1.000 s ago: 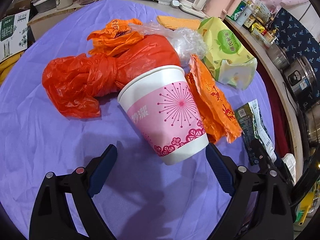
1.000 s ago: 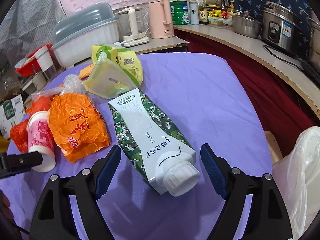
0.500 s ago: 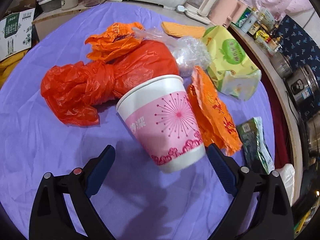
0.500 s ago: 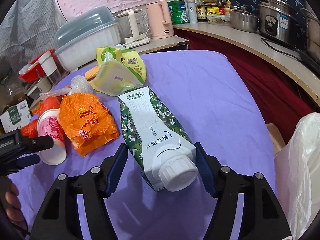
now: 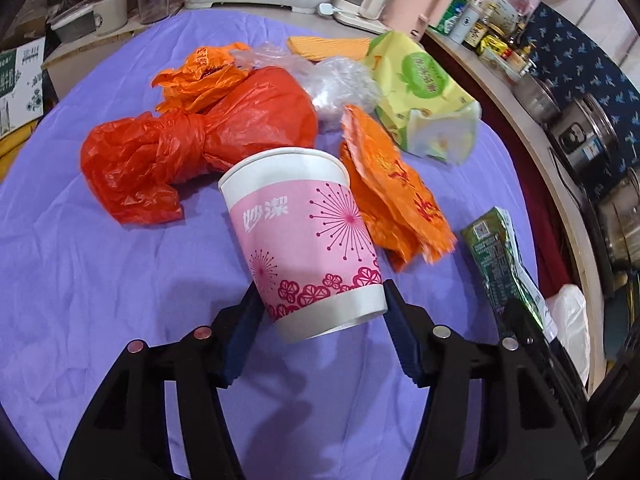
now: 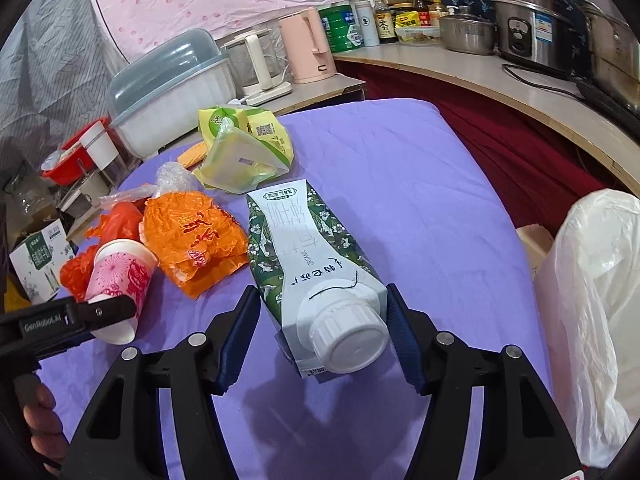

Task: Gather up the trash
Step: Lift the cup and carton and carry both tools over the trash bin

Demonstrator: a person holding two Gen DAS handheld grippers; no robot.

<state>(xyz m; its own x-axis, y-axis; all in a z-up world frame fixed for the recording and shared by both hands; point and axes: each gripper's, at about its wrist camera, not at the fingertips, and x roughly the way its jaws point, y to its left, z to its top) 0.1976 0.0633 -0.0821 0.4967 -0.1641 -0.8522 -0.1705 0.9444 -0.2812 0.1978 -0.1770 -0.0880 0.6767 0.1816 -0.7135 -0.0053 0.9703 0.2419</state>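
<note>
My left gripper [image 5: 322,322] is shut on the base of a pink-and-white paper cup [image 5: 304,240], which leans a little off the purple cloth [image 5: 100,280]. My right gripper [image 6: 323,322] is shut on the capped end of a green-and-white milk carton [image 6: 312,252] lying on the cloth. The cup also shows in the right wrist view [image 6: 118,280], held by the left gripper. Other trash lies behind: a red plastic bag [image 5: 192,148], an orange wrapper [image 5: 392,200], clear plastic [image 5: 340,84] and a yellow-green packet [image 5: 424,92].
A white plastic bag [image 6: 596,312] hangs at the table's right edge. Behind the table stand a covered dish box [image 6: 168,88], a pink kettle [image 6: 310,46] and a counter with cookers [image 6: 532,36] and bottles. A cardboard box [image 6: 40,260] sits at the left.
Both grippers closed: the left onto the cup's base, the right onto the carton's capped end. The cup has tipped more upright.
</note>
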